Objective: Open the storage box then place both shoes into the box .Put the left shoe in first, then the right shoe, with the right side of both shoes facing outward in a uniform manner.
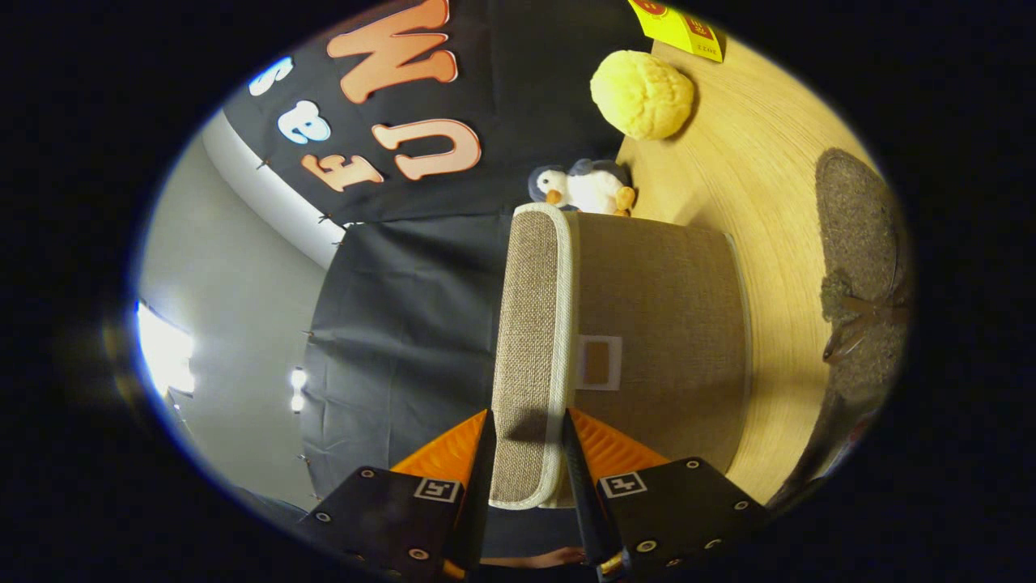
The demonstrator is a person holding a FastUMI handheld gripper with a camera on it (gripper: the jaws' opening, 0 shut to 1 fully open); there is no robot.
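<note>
storage box (655,324), woven beige fabric with pale piping, stands on the wooden table (769,186); the camera is rolled, so the table runs up the 3 o'clock side of the view. its lid (530,340) reads as a narrow padded panel seen edge-on, running from between the fingers out toward 12 o'clock, with the box body and its small label window lying at 3 o'clock of it.

gripper (526,453): fingers are closed to a narrow gap with the near end of the lid's edge between them. both inner faces appear to bear on the panel, one on each side. judged a pinch grip on the lid rim, taken so the lid can be swung clear of the box mouth; the rolled wrist fits a grip across the thickness of the panel.

step judged: opening the box, first stage of the task. whether the lid is already lifted off the rim cannot be told.

grey shoe (862,267) with a small bow lies on the table at 3 o'clock of the box, well apart from the fingers, not yet loaded. only one shoe is identified.

beyond the box at 12 o'clock: a toy penguin (587,188) just beside the far wall, a yellow plush ball (643,93) further on.
</note>
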